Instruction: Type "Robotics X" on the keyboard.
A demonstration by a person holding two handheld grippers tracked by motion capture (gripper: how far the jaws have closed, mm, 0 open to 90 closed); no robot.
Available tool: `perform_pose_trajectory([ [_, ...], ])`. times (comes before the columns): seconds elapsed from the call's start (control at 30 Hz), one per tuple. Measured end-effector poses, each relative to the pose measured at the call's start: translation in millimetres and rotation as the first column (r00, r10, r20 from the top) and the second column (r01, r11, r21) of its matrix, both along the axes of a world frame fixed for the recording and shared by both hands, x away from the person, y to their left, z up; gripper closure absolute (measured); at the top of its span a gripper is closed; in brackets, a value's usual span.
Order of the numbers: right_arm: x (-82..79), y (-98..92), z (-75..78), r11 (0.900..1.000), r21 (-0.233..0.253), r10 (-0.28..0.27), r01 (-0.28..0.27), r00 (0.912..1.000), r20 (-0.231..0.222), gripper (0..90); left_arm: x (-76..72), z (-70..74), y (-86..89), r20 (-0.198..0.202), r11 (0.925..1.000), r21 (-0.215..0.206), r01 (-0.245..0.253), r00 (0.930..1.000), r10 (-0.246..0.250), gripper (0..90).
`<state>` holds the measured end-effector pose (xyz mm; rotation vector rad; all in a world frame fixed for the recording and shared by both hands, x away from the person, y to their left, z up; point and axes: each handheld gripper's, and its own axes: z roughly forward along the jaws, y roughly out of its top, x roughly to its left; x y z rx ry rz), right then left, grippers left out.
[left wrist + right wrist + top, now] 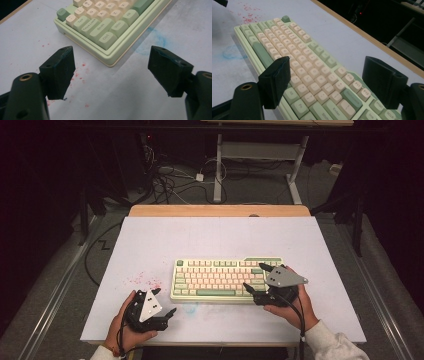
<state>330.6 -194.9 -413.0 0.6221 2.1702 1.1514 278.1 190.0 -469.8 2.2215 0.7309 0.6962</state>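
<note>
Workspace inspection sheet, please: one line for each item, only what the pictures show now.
Surface: white table top, wooden far edge; red specks and a blue smear near the keyboard.
Job's things: green and cream keyboard, flat at the middle.
Clutter: nothing seen.
Grippers: left hand-held gripper open, off the keyboard's front left corner, holding nothing; right hand-held gripper open over the keyboard's right end, holding nothing.
Cables: a cable trails from the right hand-held gripper; loose cables on the floor behind.
Surroundings: dark room, a desk frame beyond the table.
</note>
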Motion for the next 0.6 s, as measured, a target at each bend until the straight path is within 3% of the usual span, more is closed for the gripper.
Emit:
perform_pose_trajectory([
  [0.6,-22.4,-29.9,-17.8,0.999,-0.018,-0.037,0.037,0.9993,-0.007,25.0,-0.5,4.1,1.2,0.009,0.9991,-0.037,-0.022,0.9997,0.022,21.2],
])
